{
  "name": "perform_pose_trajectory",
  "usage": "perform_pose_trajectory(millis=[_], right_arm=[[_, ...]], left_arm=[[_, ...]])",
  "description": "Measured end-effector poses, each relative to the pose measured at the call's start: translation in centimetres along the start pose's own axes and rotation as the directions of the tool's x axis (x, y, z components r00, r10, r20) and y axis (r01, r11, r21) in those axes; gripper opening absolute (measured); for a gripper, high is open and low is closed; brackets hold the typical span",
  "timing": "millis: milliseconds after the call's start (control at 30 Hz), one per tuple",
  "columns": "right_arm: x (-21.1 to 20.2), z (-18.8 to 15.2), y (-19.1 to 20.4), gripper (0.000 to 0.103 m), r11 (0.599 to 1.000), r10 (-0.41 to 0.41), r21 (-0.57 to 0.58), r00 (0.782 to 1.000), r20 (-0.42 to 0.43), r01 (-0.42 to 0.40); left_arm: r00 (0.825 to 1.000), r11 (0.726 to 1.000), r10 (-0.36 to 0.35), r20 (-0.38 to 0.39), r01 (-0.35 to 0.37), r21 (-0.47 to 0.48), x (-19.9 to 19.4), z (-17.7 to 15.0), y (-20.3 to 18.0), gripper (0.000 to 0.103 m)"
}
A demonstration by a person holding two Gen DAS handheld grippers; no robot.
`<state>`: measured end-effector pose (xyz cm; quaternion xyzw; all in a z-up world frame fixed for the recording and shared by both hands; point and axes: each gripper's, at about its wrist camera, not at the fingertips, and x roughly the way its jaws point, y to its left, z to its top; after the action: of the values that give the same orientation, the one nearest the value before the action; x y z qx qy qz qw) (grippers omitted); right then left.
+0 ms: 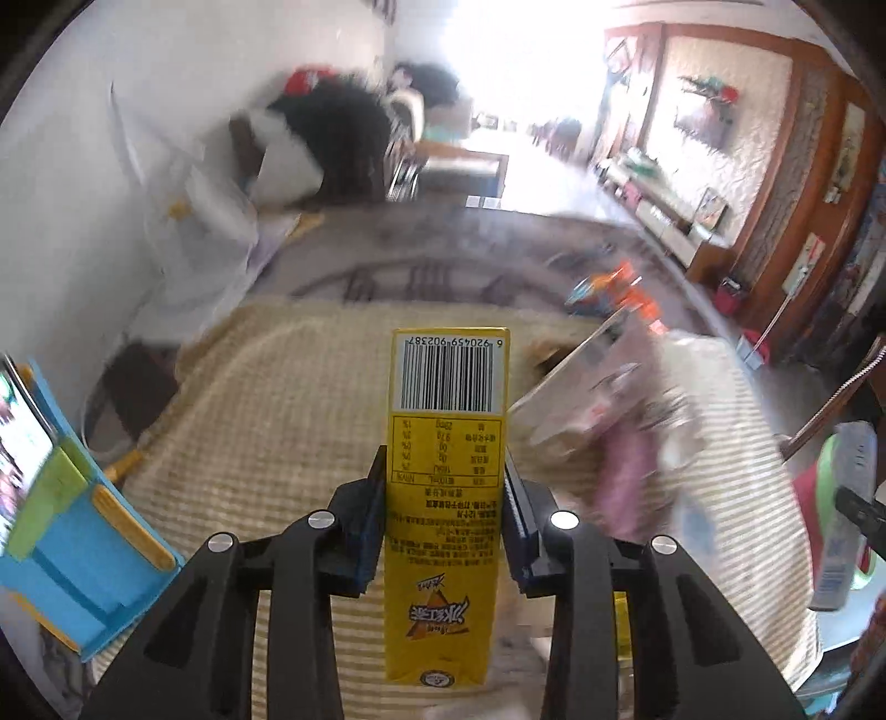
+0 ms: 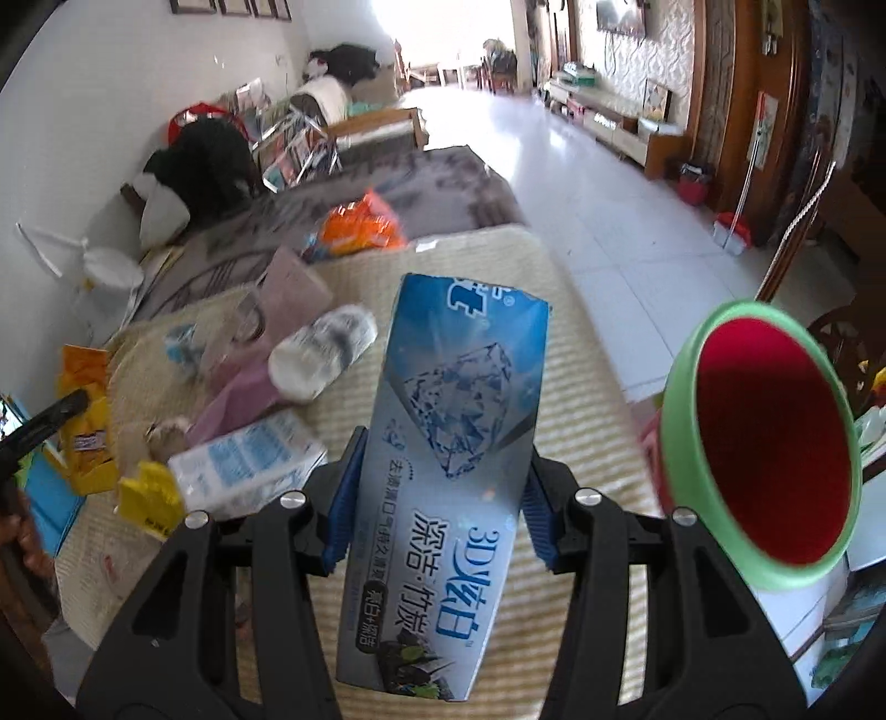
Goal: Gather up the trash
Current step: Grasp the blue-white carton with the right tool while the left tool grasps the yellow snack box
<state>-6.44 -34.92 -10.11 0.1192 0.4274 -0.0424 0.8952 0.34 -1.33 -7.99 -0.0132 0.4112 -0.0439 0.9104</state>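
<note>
The premises were a lived-in home, specifically a long living room. White floor tiles (image 2: pixel 598 221) ran toward a bright doorway at the far end. A low media cabinet (image 2: pixel 609 119) stood along a wallpapered wall with dark wooden panelling (image 2: pixel 725 99). Framed pictures (image 2: pixel 232 6) hung on the opposite white wall. A grey patterned rug (image 2: pixel 398 194) covered a low surface, and household clutter, including an orange snack packet (image 2: pixel 360 227), lay on a woven striped mat (image 2: pixel 581 343).

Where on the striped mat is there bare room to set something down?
Free: the striped woven mat between the held blue toothpaste box and the green-rimmed red bin. Crowded: left side, around the white plastic bottle and pink box.
</note>
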Motion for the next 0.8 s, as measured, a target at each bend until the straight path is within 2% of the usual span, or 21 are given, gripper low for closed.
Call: perform_pose_trajectory(millis=[167, 367, 500, 567, 667, 700, 733, 800], right_arm=[[-1.2, 1.0, -2.1, 0.049, 0.995, 0.071, -0.067, 0.997, 0.027, -0.069], [-4.3, 2.2, -7.9, 0.049, 0.993, 0.062, -0.105, 0.994, 0.092, -0.052], [-5.0, 2.3, -12.9, 0.050, 0.996, -0.022, -0.082, 0.994, 0.107, 0.031], [-5.0, 2.2, -15.9, 0.050, 0.997, -0.053, -0.049, 0.994, 0.097, 0.058], [-4.8, 1.8, -18.6, 0.051, 0.994, -0.093, -0.042, 0.993, 0.078, 0.096], [-4.7, 1.6, -19.5, 0.058, 0.994, -0.102, -0.043, 0.993, 0.061, 0.105], [-4.7, 1.4, -20.1, 0.075, 0.992, -0.116, -0.039, 0.992, 0.057, 0.118], [-5.5, 0.9, -21.5, 0.085, 0.986, -0.168, -0.006, 0.982, 0.084, 0.169]], left_arm=[[0.995, 1.000, -0.025, 0.094, 0.025, 0.003, -4.4, 1.8, -5.8, 0.033], [0.979, 0.990, -0.142, 0.145, 0.138, 0.037, -7.5, 1.9, -14.9, 0.033], [0.960, 0.967, -0.251, 0.124, 0.245, 0.067, -7.7, 0.7, -20.7, 0.033], [0.941, 0.945, -0.326, 0.088, 0.321, 0.070, -7.4, -0.1, -23.6, 0.033], [0.920, 0.917, -0.390, 0.043, 0.384, 0.109, -6.8, -1.1, -27.7, 0.033], [0.911, 0.906, -0.411, 0.031, 0.405, 0.122, -6.6, -1.4, -29.0, 0.033], [0.902, 0.895, -0.431, 0.019, 0.425, 0.136, -6.5, -1.6, -30.3, 0.033], [0.879, 0.866, -0.477, -0.008, 0.472, 0.165, -6.4, -2.1, -33.1, 0.033]])
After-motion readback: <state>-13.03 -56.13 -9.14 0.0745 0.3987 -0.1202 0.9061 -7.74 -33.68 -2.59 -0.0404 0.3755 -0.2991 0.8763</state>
